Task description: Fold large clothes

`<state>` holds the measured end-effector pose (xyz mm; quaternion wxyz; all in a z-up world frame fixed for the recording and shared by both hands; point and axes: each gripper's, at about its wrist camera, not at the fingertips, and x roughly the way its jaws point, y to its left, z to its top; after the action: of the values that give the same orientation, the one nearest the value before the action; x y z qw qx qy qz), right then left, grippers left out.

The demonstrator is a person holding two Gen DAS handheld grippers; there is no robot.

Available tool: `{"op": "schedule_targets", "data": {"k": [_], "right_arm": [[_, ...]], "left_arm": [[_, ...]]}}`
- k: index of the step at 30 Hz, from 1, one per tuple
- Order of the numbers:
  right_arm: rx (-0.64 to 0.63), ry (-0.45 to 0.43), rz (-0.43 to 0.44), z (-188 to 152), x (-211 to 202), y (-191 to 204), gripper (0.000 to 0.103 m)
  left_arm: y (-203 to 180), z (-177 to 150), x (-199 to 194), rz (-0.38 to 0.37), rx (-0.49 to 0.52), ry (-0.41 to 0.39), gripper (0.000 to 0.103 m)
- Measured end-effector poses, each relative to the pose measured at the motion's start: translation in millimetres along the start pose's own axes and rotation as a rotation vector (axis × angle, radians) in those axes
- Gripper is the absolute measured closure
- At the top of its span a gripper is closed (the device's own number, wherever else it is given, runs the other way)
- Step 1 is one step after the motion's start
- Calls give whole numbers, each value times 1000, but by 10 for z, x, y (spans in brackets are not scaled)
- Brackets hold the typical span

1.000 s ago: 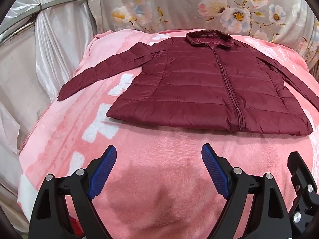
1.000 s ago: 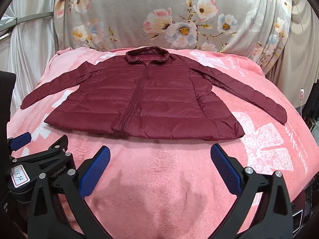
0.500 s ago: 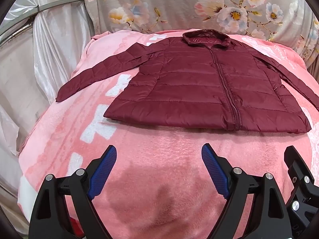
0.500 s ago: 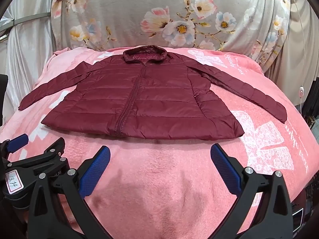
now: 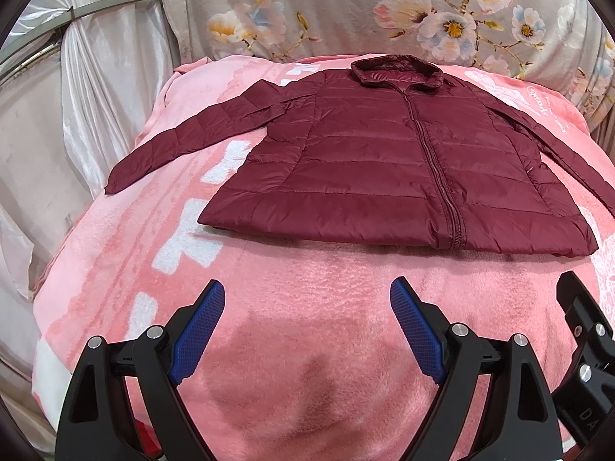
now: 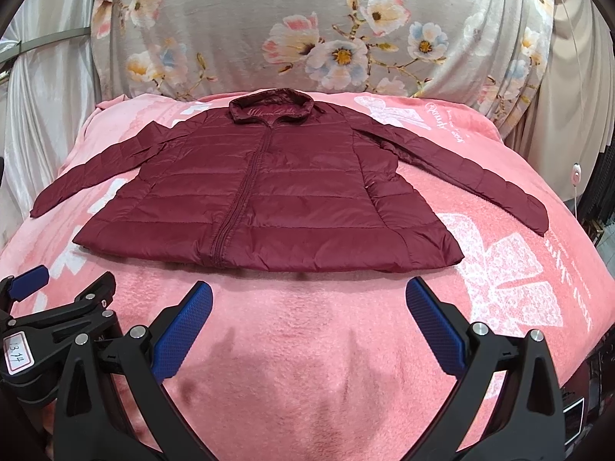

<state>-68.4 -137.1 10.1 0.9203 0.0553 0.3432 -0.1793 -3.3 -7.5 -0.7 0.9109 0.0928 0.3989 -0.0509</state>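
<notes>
A dark red quilted jacket (image 5: 384, 169) (image 6: 276, 199) lies flat and zipped, front up, on a pink blanket (image 5: 307, 307) (image 6: 307, 326). Its hood points to the far side, and both sleeves are spread out to the sides. My left gripper (image 5: 307, 307) hovers open over bare blanket, short of the jacket's hem. My right gripper (image 6: 309, 307) is likewise open and empty, just before the hem. In the right wrist view the left gripper (image 6: 23, 288) shows at the lower left edge.
A grey floral cloth (image 6: 326, 30) hangs behind the bed. Shiny white drapes (image 5: 77, 96) hang to the left, and beige curtains (image 6: 569, 96) with a white corded switch (image 6: 575, 171) stand on the right. The blanket carries white printed patterns (image 6: 507, 280).
Both views have shifted slightly, so the jacket sits a little higher and to the left in each. The jacket itself lies unchanged and both grippers stay open.
</notes>
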Motion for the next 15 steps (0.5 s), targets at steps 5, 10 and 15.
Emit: {"op": "schedule_targets", "data": {"k": [5,10,15], "right_arm": [[-5,0,4,3,-2,-3,5],[-17,0,5,-12,-12,49,5],[-17,0,6,-25,-14,60,5]], "left_arm": [[30,10,-4,-6,6,-5,18],[56,4,14,-12,10,-1,18],[11,4,-12,-10,10,-2,18]]}}
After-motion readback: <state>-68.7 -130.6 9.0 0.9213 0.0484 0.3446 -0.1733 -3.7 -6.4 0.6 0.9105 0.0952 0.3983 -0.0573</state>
